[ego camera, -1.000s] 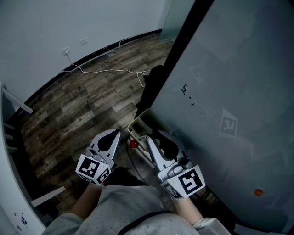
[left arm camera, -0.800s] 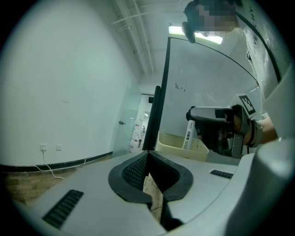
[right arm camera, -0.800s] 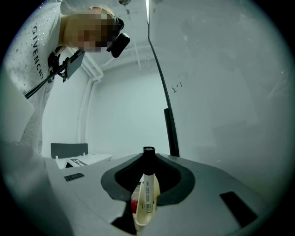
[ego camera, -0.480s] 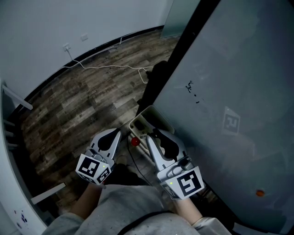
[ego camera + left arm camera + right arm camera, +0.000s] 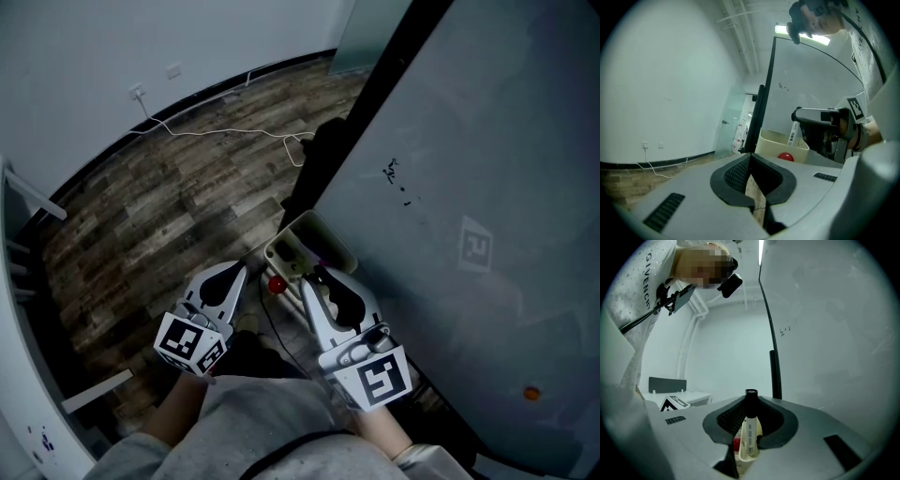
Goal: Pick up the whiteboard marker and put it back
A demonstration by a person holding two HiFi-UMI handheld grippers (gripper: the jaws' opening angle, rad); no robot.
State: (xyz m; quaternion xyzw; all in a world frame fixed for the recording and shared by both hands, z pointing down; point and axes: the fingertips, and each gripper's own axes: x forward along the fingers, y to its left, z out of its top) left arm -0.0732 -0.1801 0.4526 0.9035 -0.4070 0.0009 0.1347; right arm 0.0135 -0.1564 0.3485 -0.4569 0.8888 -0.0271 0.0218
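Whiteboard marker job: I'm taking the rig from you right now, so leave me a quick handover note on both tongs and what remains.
Right tongs: shut on the whiteboard marker, black cap uppermost, held over the cream tray at the foot of the whiteboard.
Left tongs: shut, empty, beside the tray and apart from it.
The tray also holds a red ball.
Done: marker picked up.
Left: lower it into the tray, open the right tongs, draw back. Its lower end looks level with the tray's rim; I cannot tell whether it touches anything.
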